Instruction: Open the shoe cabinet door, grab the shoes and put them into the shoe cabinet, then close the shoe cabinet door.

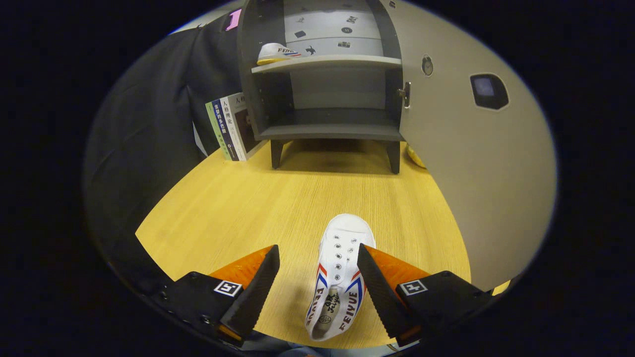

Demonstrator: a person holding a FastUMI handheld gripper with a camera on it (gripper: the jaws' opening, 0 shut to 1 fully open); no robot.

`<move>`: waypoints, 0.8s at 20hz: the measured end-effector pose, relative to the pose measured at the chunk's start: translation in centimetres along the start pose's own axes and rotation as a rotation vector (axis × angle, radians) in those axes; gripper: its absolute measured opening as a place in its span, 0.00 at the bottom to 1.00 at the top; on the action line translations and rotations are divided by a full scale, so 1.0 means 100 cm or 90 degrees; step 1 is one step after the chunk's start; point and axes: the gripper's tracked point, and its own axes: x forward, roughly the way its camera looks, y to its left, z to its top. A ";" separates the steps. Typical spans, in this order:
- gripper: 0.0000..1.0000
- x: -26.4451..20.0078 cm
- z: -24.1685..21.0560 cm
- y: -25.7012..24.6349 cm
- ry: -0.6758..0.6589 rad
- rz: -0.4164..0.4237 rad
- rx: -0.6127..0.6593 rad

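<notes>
Down between the spread fingers of the tool (317, 277), empty and wide, the shoe (340, 267) lay on the table (238, 208), nearer the right finger, its long axis running straight ahead, toe toward the open cabinet (327, 131) beyond.
</notes>
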 end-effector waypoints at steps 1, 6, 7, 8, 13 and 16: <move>0.99 0.005 -0.005 0.000 0.011 0.000 -0.004; 0.99 0.020 -0.030 0.005 0.068 0.007 -0.007; 0.98 0.023 -0.033 0.007 0.076 0.009 -0.009; 0.98 0.025 -0.037 0.008 0.087 0.010 -0.010; 0.94 0.037 -0.043 0.009 0.109 -0.009 -0.012; 0.76 0.043 -0.047 0.000 0.119 -0.041 -0.018</move>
